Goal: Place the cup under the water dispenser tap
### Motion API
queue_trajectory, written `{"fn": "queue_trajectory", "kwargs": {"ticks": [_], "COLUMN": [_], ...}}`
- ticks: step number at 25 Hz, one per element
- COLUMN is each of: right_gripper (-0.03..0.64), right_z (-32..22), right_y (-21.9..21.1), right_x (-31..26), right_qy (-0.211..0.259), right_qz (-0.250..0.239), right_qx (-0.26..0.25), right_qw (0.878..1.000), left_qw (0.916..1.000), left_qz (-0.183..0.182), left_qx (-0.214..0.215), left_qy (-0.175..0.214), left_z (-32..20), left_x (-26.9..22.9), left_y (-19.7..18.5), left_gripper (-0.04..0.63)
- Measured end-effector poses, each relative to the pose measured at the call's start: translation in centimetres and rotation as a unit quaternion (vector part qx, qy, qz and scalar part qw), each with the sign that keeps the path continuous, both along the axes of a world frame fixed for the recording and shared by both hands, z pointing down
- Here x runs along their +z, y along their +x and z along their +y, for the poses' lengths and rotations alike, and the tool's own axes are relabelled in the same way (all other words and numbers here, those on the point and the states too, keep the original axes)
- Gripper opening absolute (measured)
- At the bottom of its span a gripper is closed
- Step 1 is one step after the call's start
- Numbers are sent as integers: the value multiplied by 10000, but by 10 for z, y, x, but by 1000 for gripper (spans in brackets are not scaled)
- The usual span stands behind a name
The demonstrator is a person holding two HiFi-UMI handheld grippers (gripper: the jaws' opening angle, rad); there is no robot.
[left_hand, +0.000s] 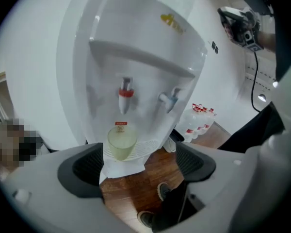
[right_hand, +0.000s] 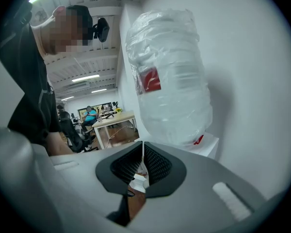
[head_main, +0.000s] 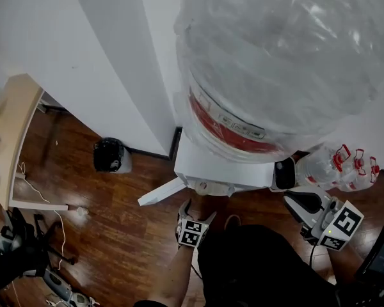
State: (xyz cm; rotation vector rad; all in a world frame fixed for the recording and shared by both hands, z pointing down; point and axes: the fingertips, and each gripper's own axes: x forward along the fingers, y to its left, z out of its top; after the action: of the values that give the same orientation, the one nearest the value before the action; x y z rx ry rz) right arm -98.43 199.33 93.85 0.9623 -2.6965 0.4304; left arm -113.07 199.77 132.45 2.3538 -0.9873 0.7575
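Note:
A translucent cup [left_hand: 121, 143] stands on the drip tray of the white water dispenser [left_hand: 136, 38], directly below the red tap [left_hand: 126, 92]; a blue tap [left_hand: 170, 99] is to its right. My left gripper [left_hand: 140, 161] is open, drawn back from the cup, with nothing between its pads. In the head view the left gripper [head_main: 193, 226] sits below the dispenser body [head_main: 205, 165]. My right gripper [right_hand: 143, 161] is shut with nothing in it, raised beside the big water bottle [right_hand: 167, 76], and the right gripper [head_main: 294, 197] shows at the dispenser's right side.
A pack of red-capped bottles [head_main: 345, 165] stands right of the dispenser. A black bin [head_main: 110, 154] sits by the white wall, and a wooden table [head_main: 13, 126] is at the far left. The person's shoe [left_hand: 165, 191] rests on the wood floor below.

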Motion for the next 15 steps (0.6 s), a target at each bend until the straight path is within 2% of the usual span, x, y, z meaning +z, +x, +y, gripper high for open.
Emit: {"fn": "queue_trajectory", "kwargs": {"ticks": [3,7,9,11,14,15], "right_gripper": [12,9,9,9,9,9], "right_z": [7,16,20,29,48,55], "right_y": [-4,0,8,15,18,15], "right_x": [-23,-39,-40,-41,-46,-48], "right_qy": [41,119,106,122,229,260], "right_qz": [-179,-172,-235,-348,-369,-332], "right_qx": [160,551,835,1047,1067,1013], "right_qw": [9997,9983,9962,9938,9933,9940], "left_qw": [9995,9951,9891,9817,9709,9681], "left_qz": [275,684,945,1150,1418,1472], "left_qx": [7,193,402,454,219,114], "left_qy": [145,682,1054,1451,1917,2022], "left_z": [28,55,66,74,80,82], "left_x": [-56,-143,-188,-229,-280,-293], "left_y": [-6,-10,-5,-1,1,-2], "left_gripper": [263,169,136,70,0,0]}}
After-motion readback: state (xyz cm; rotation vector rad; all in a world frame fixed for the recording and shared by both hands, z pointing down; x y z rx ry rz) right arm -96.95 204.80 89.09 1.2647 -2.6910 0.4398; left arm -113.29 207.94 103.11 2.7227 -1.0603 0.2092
